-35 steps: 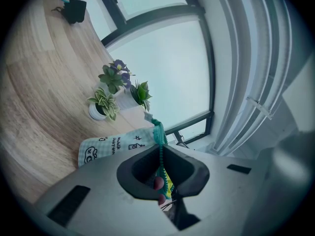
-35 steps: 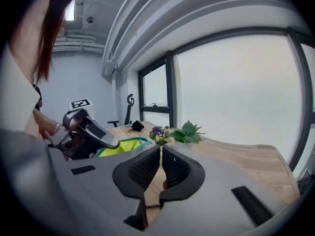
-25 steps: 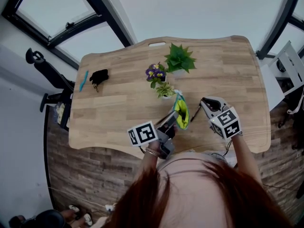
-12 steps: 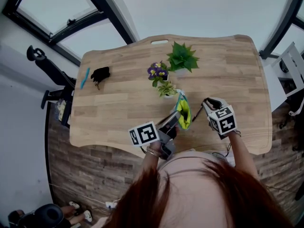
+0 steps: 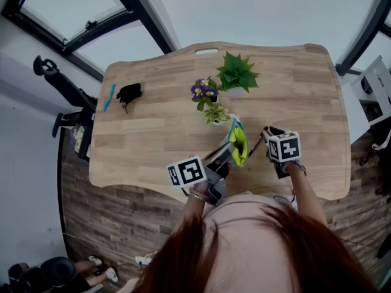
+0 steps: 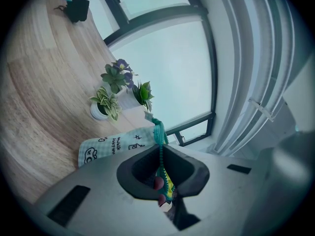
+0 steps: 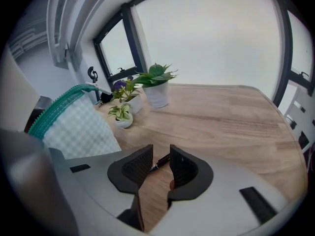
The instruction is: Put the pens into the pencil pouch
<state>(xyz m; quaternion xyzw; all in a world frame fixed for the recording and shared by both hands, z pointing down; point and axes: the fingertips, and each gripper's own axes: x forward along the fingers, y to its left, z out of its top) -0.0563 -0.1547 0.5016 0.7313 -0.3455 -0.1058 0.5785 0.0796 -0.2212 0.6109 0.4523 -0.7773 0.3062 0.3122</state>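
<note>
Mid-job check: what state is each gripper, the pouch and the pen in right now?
Pouch: held up, mouth open.
Left gripper: shut on the pouch's zip edge.
Pen: lying on the table, in line with the jaw gap.
Right gripper: open, jaws just been opening, pads off the pen.

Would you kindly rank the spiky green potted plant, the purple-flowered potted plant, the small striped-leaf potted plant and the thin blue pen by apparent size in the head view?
1. Spiky green potted plant
2. Purple-flowered potted plant
3. Small striped-leaf potted plant, only slightly smaller
4. Thin blue pen
</note>
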